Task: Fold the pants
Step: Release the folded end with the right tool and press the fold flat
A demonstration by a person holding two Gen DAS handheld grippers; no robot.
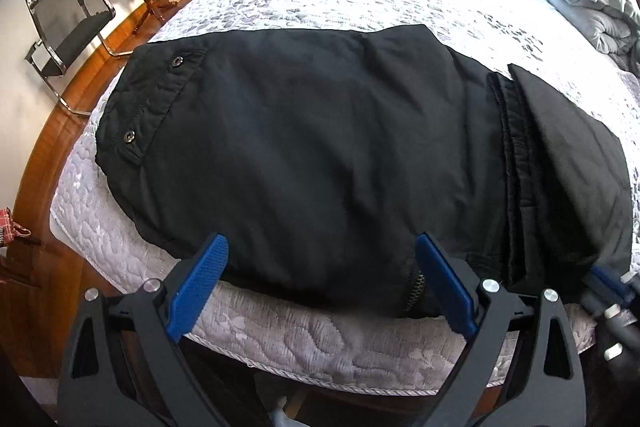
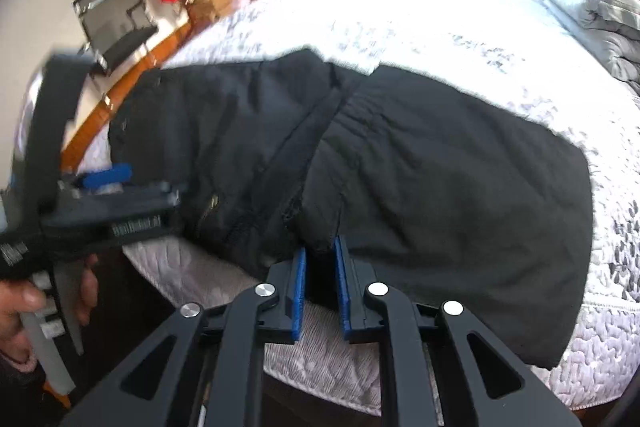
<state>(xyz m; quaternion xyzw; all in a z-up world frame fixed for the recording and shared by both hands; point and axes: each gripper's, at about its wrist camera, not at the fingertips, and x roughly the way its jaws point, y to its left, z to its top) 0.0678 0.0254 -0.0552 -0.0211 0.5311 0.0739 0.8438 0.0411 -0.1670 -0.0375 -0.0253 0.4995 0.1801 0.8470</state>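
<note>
Across the bed (image 1: 120, 239) lie black pants (image 1: 320, 155), lengthwise left-right; left hand-held gripper (image 1: 322, 247) released, right hand-held gripper (image 2: 320, 255) clenching their hem

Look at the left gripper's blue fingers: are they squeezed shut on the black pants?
No, the left gripper has its blue fingers spread wide apart over the near edge of the black pants, pinching nothing.

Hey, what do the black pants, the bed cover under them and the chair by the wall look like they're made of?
Pants: matte black woven cloth, probably cotton or a synthetic blend, with metal snaps and a zipper.
Bed cover: quilted fabric, stitched leaf pattern with a slight sheen.
Chair: shiny chromed metal tube frame; dark seat and back, possibly mesh.
</note>
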